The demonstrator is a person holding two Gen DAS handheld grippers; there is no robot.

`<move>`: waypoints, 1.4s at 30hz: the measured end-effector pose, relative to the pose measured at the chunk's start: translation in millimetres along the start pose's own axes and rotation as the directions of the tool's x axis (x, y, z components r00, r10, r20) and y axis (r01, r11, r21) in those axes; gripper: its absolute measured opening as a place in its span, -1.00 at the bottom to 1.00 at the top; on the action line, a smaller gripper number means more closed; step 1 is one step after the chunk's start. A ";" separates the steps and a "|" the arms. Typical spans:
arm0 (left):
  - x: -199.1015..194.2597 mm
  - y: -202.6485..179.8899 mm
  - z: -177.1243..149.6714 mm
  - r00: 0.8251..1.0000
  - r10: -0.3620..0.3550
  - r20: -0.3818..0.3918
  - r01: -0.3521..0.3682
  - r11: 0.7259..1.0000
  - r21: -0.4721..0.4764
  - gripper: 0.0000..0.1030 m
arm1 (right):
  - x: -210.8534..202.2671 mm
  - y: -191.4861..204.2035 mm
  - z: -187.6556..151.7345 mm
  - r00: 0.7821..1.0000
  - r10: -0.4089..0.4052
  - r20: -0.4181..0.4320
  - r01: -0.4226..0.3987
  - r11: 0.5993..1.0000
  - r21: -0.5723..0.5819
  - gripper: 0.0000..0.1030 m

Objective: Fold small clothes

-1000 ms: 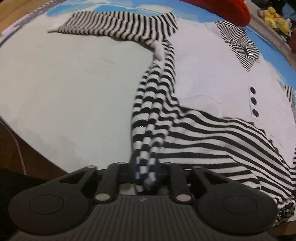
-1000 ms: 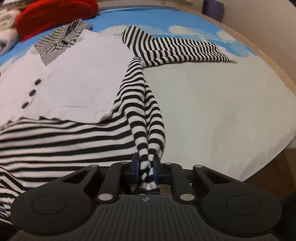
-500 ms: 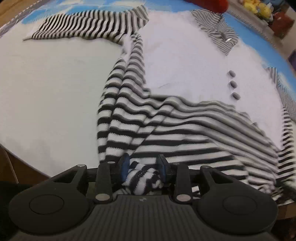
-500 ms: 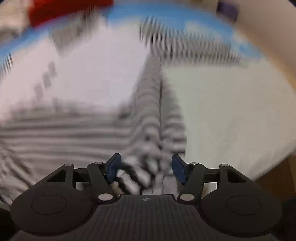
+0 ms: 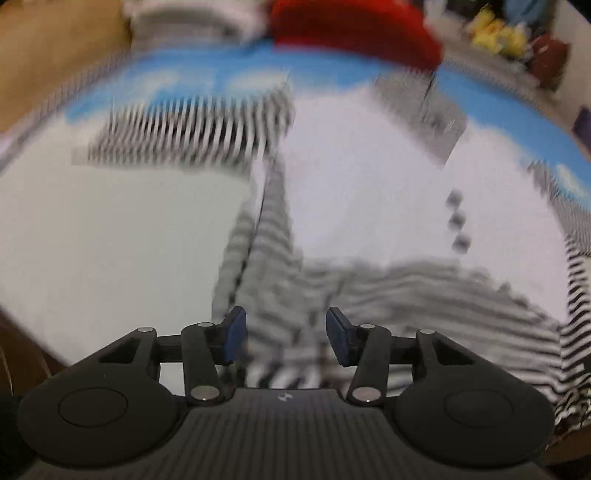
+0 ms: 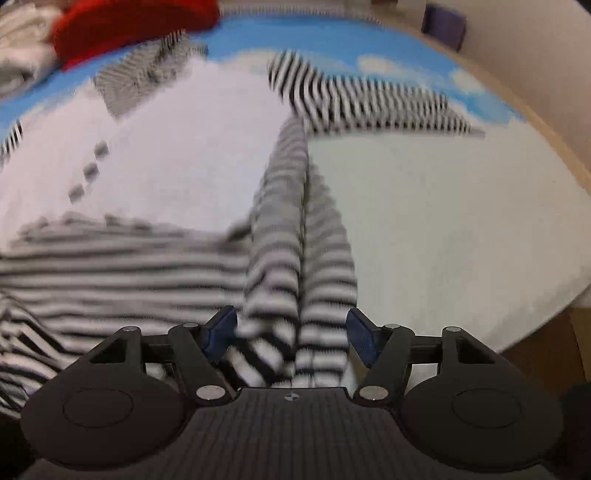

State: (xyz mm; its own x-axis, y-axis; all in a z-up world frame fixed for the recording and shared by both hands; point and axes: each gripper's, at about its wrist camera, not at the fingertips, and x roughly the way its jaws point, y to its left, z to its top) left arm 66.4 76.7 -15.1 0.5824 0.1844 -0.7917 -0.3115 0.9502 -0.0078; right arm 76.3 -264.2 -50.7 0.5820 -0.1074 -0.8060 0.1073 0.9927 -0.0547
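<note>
The left gripper [image 5: 282, 339] and the right gripper [image 6: 291, 339] both stand with jaws apart over the striped hem of the small sweater [image 6: 177, 147], which lies flat on the cloud-print cloth [image 6: 424, 221]. Beyond it lies a red garment [image 5: 354, 33], blurred.

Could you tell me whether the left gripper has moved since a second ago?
Yes: the left gripper opened and pulled back from the striped sweater, whose sleeve now sits lower in view.

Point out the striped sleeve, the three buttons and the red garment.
striped sleeve [image 6: 373, 107]: right wrist view, mid-sleeve.
three buttons [image 6: 89, 171]: right wrist view, middle button.
red garment [image 5: 354, 33]: left wrist view, its centre.
</note>
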 end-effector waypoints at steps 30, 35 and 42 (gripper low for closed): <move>-24.3 -22.9 23.6 0.956 -0.067 0.286 0.068 0.998 0.004 0.52 | -84.6 65.2 189.3 0.830 0.254 0.497 -0.221 0.967 -0.125 0.37; -18.4 -8.4 46.5 0.969 -0.062 0.239 0.071 0.997 -0.030 0.62 | -59.5 92.4 218.8 0.776 0.320 0.543 -0.267 0.948 -0.176 0.29; 15.6 26.2 149.0 0.964 -0.018 0.265 0.001 0.998 0.066 0.61 | -27.2 100.2 245.7 0.796 0.390 0.463 -0.323 0.921 -0.219 0.05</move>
State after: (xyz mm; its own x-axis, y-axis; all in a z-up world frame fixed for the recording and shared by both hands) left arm 179.2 141.9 63.3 0.7662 0.2268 -0.6013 -0.2605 0.9649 0.0320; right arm 269.3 -175.2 110.5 0.8785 0.2763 -0.3898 -0.2660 0.9605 0.0813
